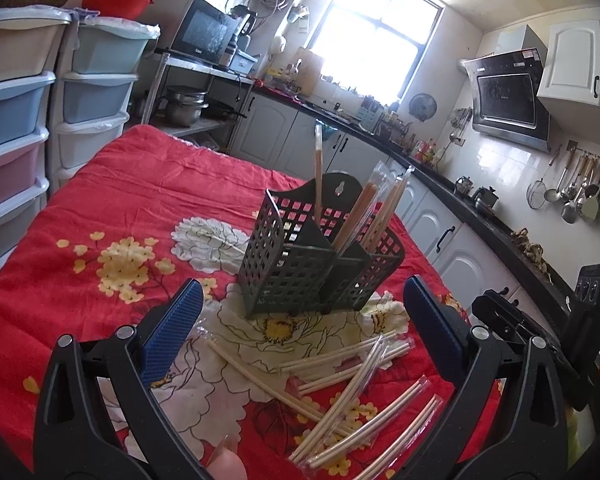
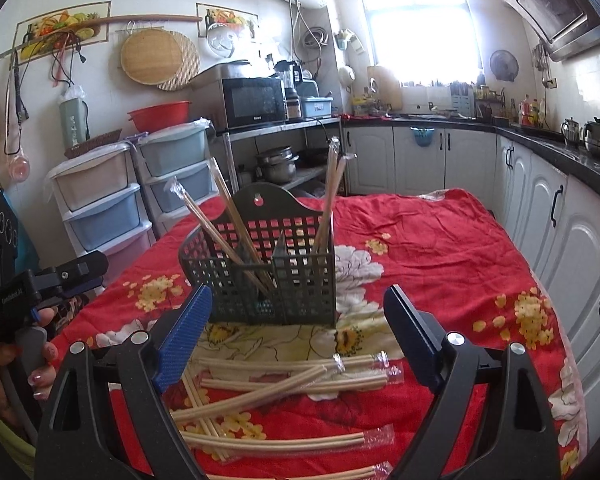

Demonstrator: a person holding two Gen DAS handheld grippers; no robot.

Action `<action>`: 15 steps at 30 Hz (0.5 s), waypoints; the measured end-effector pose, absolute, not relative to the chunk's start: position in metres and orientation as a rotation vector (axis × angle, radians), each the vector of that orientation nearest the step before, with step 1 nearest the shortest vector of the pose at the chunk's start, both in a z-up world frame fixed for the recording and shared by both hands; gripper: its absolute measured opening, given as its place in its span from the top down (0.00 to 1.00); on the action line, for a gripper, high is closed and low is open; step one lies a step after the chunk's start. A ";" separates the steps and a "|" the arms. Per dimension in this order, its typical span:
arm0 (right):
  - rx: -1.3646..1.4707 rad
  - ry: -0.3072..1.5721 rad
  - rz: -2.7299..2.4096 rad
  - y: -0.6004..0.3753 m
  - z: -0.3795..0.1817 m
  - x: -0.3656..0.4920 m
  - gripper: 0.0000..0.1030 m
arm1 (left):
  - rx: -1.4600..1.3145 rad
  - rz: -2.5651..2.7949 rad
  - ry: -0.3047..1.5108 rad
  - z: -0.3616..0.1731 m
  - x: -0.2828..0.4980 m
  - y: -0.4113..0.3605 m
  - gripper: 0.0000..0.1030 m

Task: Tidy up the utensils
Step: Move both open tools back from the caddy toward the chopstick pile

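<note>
A dark green slotted utensil caddy (image 1: pixel 312 256) (image 2: pixel 265 268) stands upright on the red floral cloth, with several plastic-wrapped chopstick pairs (image 1: pixel 358 210) (image 2: pixel 328 196) leaning in its compartments. More wrapped chopstick pairs (image 1: pixel 352 392) (image 2: pixel 295 376) lie loose on the cloth in front of it. My left gripper (image 1: pixel 304 312) hangs open over the loose pile, nothing between its blue pads. My right gripper (image 2: pixel 297 316) is also open and empty, just short of the caddy and above the pile. The other gripper's black body (image 2: pixel 39 284) shows at the left of the right wrist view, held by a hand (image 2: pixel 3 368).
The red floral cloth (image 1: pixel 111 208) (image 2: pixel 440 248) covers the table. Plastic drawer towers (image 1: pixel 19 120) (image 2: pixel 103 200) stand beyond its far left edge. White cabinets under a black counter (image 2: pixel 548 208) run along the right. A metal shelf with a microwave (image 2: pixel 255 100) and pots stands behind.
</note>
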State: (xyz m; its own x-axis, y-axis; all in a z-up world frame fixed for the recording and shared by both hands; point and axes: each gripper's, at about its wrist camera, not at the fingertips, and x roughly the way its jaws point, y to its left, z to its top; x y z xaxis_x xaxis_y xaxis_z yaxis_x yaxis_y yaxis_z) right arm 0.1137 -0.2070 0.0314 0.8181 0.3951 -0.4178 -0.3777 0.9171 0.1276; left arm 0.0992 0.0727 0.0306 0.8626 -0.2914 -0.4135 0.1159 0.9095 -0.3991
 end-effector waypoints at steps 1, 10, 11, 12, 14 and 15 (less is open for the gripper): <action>0.039 0.458 0.410 -0.208 0.030 0.113 0.18 | -0.373 -0.219 0.492 0.029 0.100 0.072 0.10; 0.039 0.504 0.386 -0.216 0.016 0.110 0.18 | -0.361 -0.244 0.541 0.015 0.098 0.065 0.10; 0.039 0.509 0.383 -0.217 0.014 0.110 0.18 | -0.358 -0.244 0.551 0.012 0.098 0.063 0.10; 0.039 0.514 0.381 -0.219 0.012 0.110 0.18 | -0.359 -0.245 0.558 0.010 0.098 0.063 0.10; 0.040 0.526 0.375 -0.220 0.008 0.110 0.18 | -0.365 -0.253 0.574 0.004 0.098 0.062 0.10; 0.040 0.532 0.373 -0.221 0.007 0.109 0.18 | -0.365 -0.261 0.585 0.001 0.097 0.060 0.10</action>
